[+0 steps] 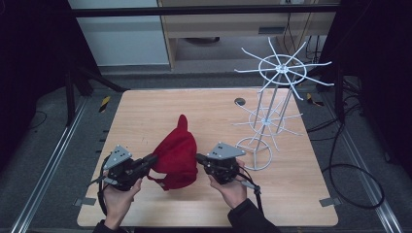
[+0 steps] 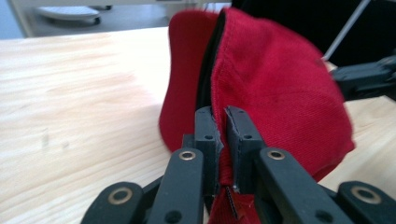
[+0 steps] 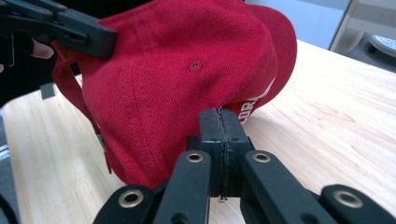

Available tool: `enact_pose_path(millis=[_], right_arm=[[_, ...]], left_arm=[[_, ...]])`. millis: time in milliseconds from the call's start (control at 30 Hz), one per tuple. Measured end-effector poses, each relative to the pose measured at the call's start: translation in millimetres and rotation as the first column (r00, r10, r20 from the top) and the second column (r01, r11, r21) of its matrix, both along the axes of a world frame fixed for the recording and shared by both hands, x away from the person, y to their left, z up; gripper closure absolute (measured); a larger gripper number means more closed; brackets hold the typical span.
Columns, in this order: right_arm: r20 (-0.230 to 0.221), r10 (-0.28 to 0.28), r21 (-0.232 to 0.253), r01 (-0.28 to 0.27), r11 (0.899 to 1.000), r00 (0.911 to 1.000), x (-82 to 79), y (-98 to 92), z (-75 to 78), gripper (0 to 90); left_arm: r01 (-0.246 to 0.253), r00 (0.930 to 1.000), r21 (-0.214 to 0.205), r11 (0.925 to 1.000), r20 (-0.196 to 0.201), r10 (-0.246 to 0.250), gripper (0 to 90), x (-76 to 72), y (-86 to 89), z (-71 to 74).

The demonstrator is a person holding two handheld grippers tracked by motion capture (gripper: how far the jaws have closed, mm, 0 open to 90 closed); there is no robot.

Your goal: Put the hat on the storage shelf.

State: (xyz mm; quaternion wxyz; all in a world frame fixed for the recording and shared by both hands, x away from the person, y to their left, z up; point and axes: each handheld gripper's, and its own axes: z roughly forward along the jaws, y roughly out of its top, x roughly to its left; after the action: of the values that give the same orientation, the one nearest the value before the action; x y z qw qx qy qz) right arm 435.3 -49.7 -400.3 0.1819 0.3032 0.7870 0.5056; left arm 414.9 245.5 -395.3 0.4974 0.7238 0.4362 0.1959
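The red cap [image 1: 176, 154] hangs between the two tools just above the wooden tabletop [image 1: 145, 107], its brim pointing away from the person and its lower edge near the surface. The left tool [image 1: 151, 159] is pinching the cap's edge, a seam of red cloth caught between its jaws in the left gripper view; the right tool [image 1: 199, 158] has its jaws pressed tight together on a thin fold of the opposite edge (its pads look flush in the right gripper view, with the cloth running into them). The cap looks light and soft: the crown sags and creases, so it will likely droop wherever it is unsupported, while the brim should be stiffer. The stitched rim seems the best place to hold, since loose crown fabric could slip out. A white wire rack [image 1: 272, 104] stands well apart, beyond the right tool.
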Motion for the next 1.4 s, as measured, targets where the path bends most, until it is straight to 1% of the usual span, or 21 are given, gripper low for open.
enact_pose_path(millis=[67,233,467,667,700,833,867,900,933,967,1000,1033,1067,1100,1133,1167,1200,1233,1267,1333,1400], right_arm=[[0.001,0.002,-0.041,-0.002,0.999,1.0,2.8,17.5,2.6,90.0],[0.01,0.008,-0.088,-0.007,0.996,0.9999,7.1,42.8,5.8,90.0],[0.017,0.024,-0.093,-0.022,0.995,0.9996,7.8,55.8,9.5,90.0],[0.03,0.062,-0.087,-0.059,0.994,0.9976,9.2,68.6,8.5,89.8],[0.035,0.082,-0.098,-0.078,0.992,0.996,10.5,76.4,6.8,82.4],[0.053,0.097,-0.121,-0.09,0.989,0.9939,12.1,84.9,2.2,75.1],[0.053,0.097,-0.121,-0.09,0.989,0.9939,12.1,84.9,2.2,75.1],[0.066,0.098,-0.112,-0.09,0.99,0.9931,11.8,84.3,0.8,72.1],[0.066,0.098,-0.112,-0.09,0.99,0.9931,11.8,84.3,0.8,72.1],[0.066,0.092,-0.115,-0.084,0.99,0.9935,11.7,80.7,-1.0,69.9],[0.066,0.092,-0.115,-0.084,0.99,0.9935,11.7,80.7,-1.0,69.9],[0.064,0.083,-0.111,-0.076,0.991,0.9945,11.7,76.0,-2.4,68.6],[0.064,0.083,-0.111,-0.076,0.991,0.9945,11.7,76.0,-2.4,68.6],[0.05,0.077,-0.099,-0.072,0.993,0.9958,11.9,68.2,-4.8,67.2],[0.05,0.077,-0.099,-0.072,0.993,0.9958,11.9,68.2,-4.8,67.2],[0.045,0.068,-0.1,-0.063,0.993,0.9967,11.6,61.9,-7.2,66.4],[0.044,0.064,-0.102,-0.059,0.993,0.9969,11.4,59.0,-8.2,66.0],[0.041,0.059,-0.1,-0.054,0.994,0.9974,11.0,54.0,-9.9,65.4],[0.041,0.059,-0.1,-0.054,0.994,0.9974,11.0,54.0,-9.9,65.4],[0.023,0.044,-0.087,-0.041,0.995,0.9988,10.3,40.9,-13.9,63.6],[0.015,0.033,-0.083,-0.032,0.996,0.9993,9.5,32.1,-16.5,62.8]], left_arm=[[-0.03,0.9994,0.004,0.9995,-0.019,0.03,83.4,1.8,11.1,-8.2],[-0.059,0.9972,0.006,0.9982,-0.045,0.059,83.3,4.1,24.2,-17.9],[-0.09,0.9935,0.023,0.9957,-0.067,0.092,83.3,6.3,33.7,-27.6],[-0.118,0.9898,0.077,0.99,-0.071,0.123,83.3,5.9,39.8,-34.1],[-0.125,0.9888,0.084,0.9886,-0.071,0.131,83.3,6.0,41.3,-35.0],[-0.157,0.9839,0.127,0.9795,-0.065,0.166,83.4,7.2,49.9,-38.4],[-0.163,0.9828,0.137,0.9771,-0.064,0.173,83.4,7.5,51.9,-38.7],[-0.185,0.9792,0.162,0.9693,-0.054,0.196,83.5,8.6,56.0,-39.8],[-0.185,0.9792,0.162,0.9693,-0.054,0.196,83.5,8.6,56.0,-39.8],[-0.208,0.9731,0.191,0.9593,-0.058,0.223,83.5,10.8,61.8,-42.3],[-0.208,0.9731,0.191,0.9593,-0.058,0.223,83.5,10.8,61.8,-42.3],[-0.227,0.9669,0.205,0.9522,-0.071,0.245,83.5,13.9,67.7,-45.6],[-0.227,0.9669,0.205,0.9522,-0.071,0.245,83.5,13.9,67.7,-45.6],[-0.242,0.959,0.231,0.9425,-0.091,0.268,83.5,17.7,74.6,-50.6],[-0.242,0.959,0.231,0.9425,-0.091,0.268,83.5,17.7,74.6,-50.6],[-0.253,0.9526,0.243,0.9362,-0.106,0.285,83.5,20.6,78.6,-54.4],[-0.253,0.9526,0.243,0.9362,-0.106,0.285,83.5,20.6,78.6,-54.4],[-0.264,0.9446,0.263,0.9281,-0.125,0.304,83.5,24.2,83.7,-59.7],[-0.264,0.9446,0.263,0.9281,-0.125,0.304,83.5,24.2,83.7,-59.7],[-0.257,0.9392,0.278,0.9257,-0.154,0.307,83.6,27.7,86.3,-65.6],[-0.241,0.9385,0.278,0.9299,-0.177,0.296,83.5,29.8,85.3,-69.7]])
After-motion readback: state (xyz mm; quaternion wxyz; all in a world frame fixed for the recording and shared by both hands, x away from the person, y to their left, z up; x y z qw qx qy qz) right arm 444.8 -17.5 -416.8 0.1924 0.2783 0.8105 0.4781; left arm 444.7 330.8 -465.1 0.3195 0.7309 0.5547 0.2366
